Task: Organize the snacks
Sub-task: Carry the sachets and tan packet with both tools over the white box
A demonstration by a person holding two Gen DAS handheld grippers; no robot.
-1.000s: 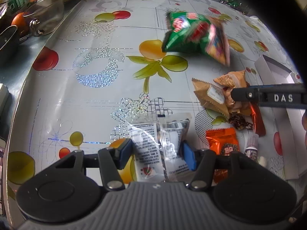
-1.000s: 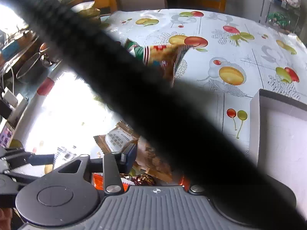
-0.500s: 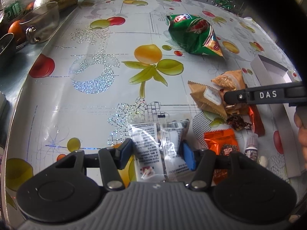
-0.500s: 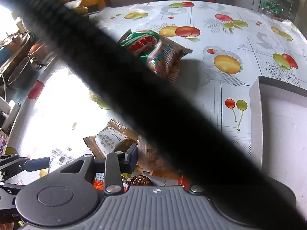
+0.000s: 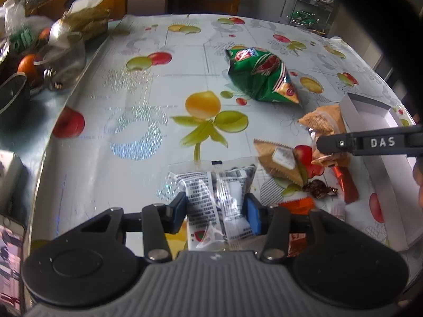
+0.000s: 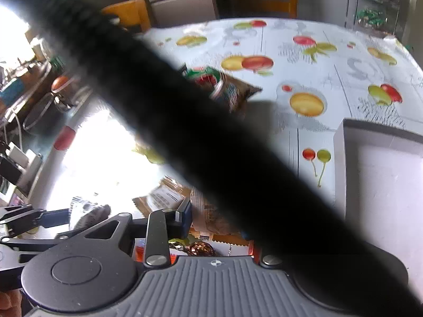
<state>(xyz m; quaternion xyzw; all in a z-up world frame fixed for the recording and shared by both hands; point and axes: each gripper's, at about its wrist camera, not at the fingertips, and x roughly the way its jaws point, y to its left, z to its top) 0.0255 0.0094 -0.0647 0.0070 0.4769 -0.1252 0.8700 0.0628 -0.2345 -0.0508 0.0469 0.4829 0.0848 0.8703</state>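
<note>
My left gripper point(image 5: 215, 210) has two clear snack packets point(image 5: 211, 192) with black print between its pads. The jaws are closing and both pads press the packets' sides. My right gripper point(image 6: 214, 222) is closing on a tan wafer packet point(image 6: 208, 211). Its left pad lies against the packet, and a black cable point(image 6: 211, 132) hides its right finger. In the left wrist view a right finger point(image 5: 370, 142) reaches across that wafer packet point(image 5: 323, 121). A green chip bag point(image 5: 259, 76) lies further back on the fruit-print tablecloth. A white box point(image 5: 370, 105) stands open at the right.
Loose snacks lie between the grippers: a flat tan packet point(image 5: 277, 158), a wrapped chocolate point(image 5: 317, 189), a red stick point(image 5: 346, 185) and an orange packet point(image 5: 298, 203). At the far left stand a glass bowl point(image 5: 66, 60), an orange point(image 5: 27, 64) and bags. Wooden chairs stand behind the table.
The green chip bag, blurred in motion a second ago, now lies still on the cloth. Both grippers' jaws have narrowed on their packets. The left view has tilted upward.
</note>
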